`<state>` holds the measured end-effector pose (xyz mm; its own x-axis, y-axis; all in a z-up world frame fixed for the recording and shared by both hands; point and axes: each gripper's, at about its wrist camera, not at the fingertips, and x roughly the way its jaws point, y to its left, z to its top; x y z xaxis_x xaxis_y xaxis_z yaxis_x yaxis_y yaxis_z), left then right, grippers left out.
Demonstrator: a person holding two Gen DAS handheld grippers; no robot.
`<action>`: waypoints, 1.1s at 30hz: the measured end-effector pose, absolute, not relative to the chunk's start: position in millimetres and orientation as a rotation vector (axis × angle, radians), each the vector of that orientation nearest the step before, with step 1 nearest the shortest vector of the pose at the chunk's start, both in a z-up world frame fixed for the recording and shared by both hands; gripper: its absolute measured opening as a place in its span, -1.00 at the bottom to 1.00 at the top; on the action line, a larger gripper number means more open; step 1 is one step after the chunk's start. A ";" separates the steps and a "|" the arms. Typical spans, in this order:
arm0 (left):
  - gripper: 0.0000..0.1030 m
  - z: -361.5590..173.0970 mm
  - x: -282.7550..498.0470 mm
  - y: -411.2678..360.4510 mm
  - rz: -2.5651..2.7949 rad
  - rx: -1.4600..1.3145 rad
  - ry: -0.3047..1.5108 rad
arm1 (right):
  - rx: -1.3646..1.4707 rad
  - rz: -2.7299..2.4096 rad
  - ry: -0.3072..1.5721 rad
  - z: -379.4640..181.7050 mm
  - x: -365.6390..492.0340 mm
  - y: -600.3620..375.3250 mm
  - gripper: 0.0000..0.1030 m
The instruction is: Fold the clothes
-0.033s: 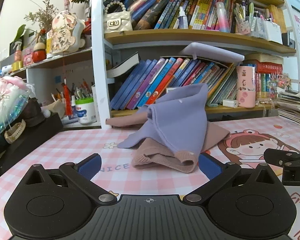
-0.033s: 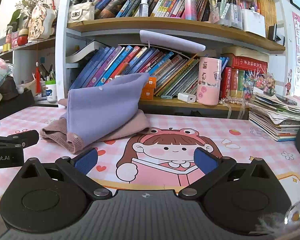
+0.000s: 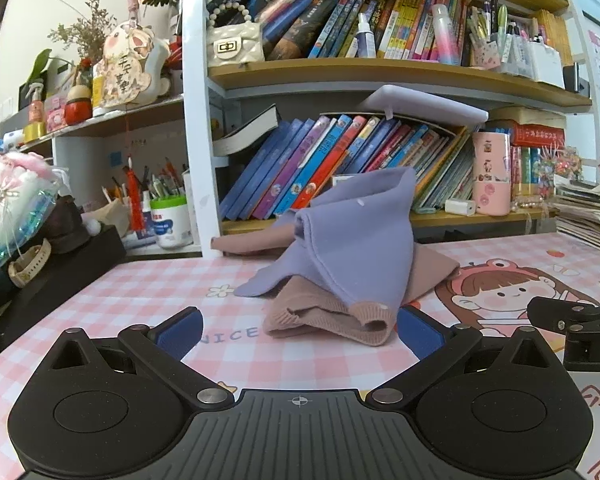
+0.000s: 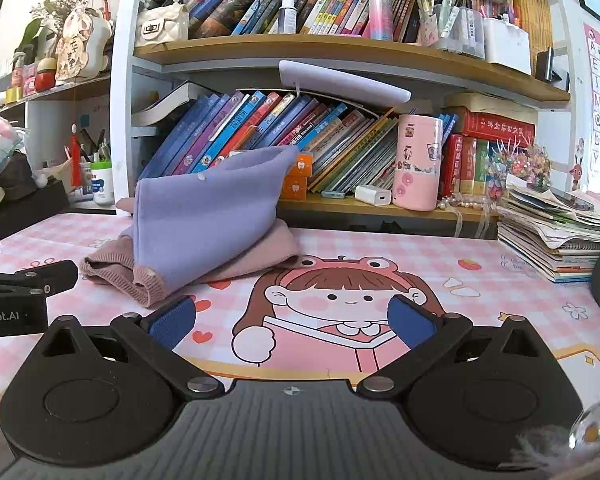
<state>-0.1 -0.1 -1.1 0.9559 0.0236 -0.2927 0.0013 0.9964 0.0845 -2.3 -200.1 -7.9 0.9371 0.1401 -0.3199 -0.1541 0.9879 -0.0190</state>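
Note:
A garment with a lilac outer side (image 3: pixel 360 236) and a dusty-pink ribbed hem (image 3: pixel 332 320) lies crumpled in a heap on the pink checked table mat (image 3: pixel 140 292). It also shows in the right wrist view (image 4: pixel 204 216), left of centre. My left gripper (image 3: pixel 300 334) is open and empty, low over the mat, with the pink hem just beyond its fingertips. My right gripper (image 4: pixel 292 320) is open and empty over the cartoon girl print (image 4: pixel 340 300), to the right of the garment. Each gripper shows at the edge of the other's view.
A bookshelf (image 3: pixel 340 76) full of books stands right behind the garment. A pink tumbler (image 4: pixel 416 160) and a white charger (image 4: pixel 374 196) sit on its lowest shelf. A stack of books and papers (image 4: pixel 556 236) lies at the right. A black box (image 3: pixel 60 264) with trinkets stands at the left.

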 end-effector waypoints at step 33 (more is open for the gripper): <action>1.00 0.6 -0.2 0.9 0.022 0.084 0.298 | -0.041 0.152 0.315 -7.4 -2.7 -200.7 1.00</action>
